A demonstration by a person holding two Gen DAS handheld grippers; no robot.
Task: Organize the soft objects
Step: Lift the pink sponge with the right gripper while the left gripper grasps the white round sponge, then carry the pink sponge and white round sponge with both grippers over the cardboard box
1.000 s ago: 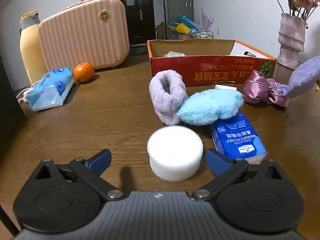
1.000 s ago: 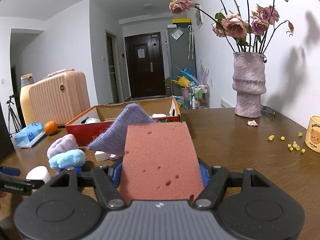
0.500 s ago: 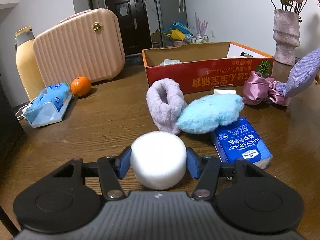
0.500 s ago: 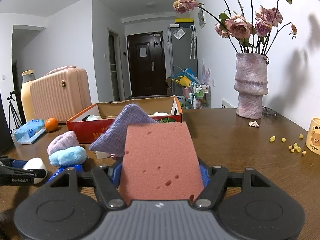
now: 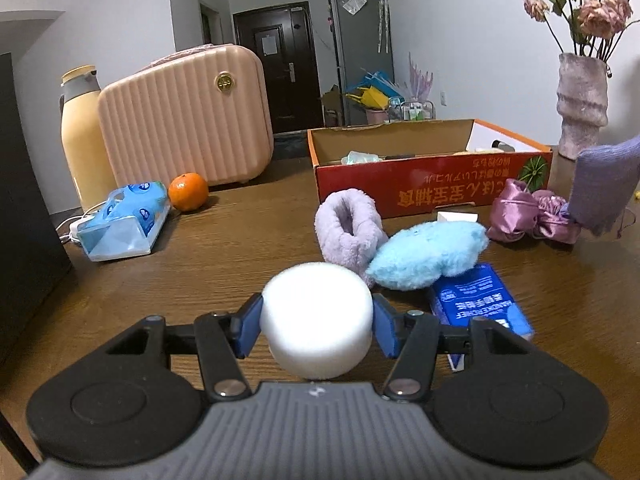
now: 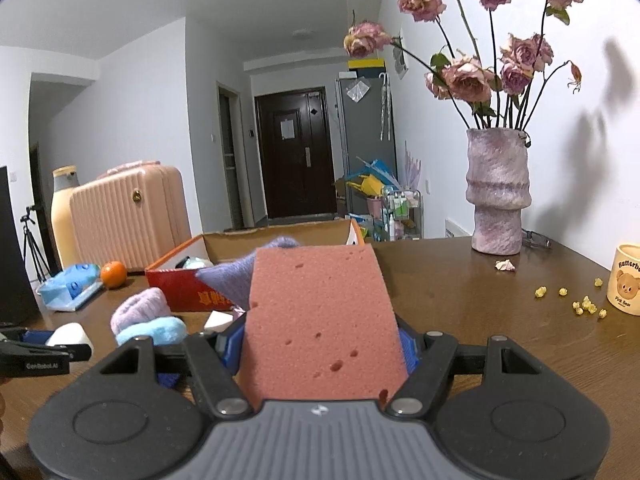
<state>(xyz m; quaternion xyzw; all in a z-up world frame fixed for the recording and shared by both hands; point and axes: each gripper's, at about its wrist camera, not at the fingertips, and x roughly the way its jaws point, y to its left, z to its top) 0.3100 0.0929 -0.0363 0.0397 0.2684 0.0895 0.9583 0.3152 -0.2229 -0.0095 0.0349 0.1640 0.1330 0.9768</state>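
Note:
My left gripper (image 5: 316,330) is shut on a white round sponge (image 5: 316,318) and holds it above the wooden table (image 5: 224,236). My right gripper (image 6: 322,346) is shut on a pink sponge (image 6: 320,320) with a purple knitted cloth (image 6: 236,280) behind it, raised above the table. On the table lie a lilac fluffy slipper (image 5: 348,228), a light blue fluffy pad (image 5: 428,254), a blue handkerchief pack (image 5: 480,304) and a pink satin scrunchie (image 5: 528,216). An open red cardboard box (image 5: 432,184) stands behind them; it also shows in the right wrist view (image 6: 188,284).
A pink suitcase (image 5: 184,116), a yellow bottle (image 5: 84,140), an orange (image 5: 188,192) and a blue tissue pack (image 5: 124,220) stand at the left. A vase of dried roses (image 6: 498,196) and a bear mug (image 6: 626,280) stand at the right, with crumbs (image 6: 576,304) nearby.
My left gripper closed on the white round sponge and lifted it off the table. My right gripper rose a little with the pink sponge still in it.

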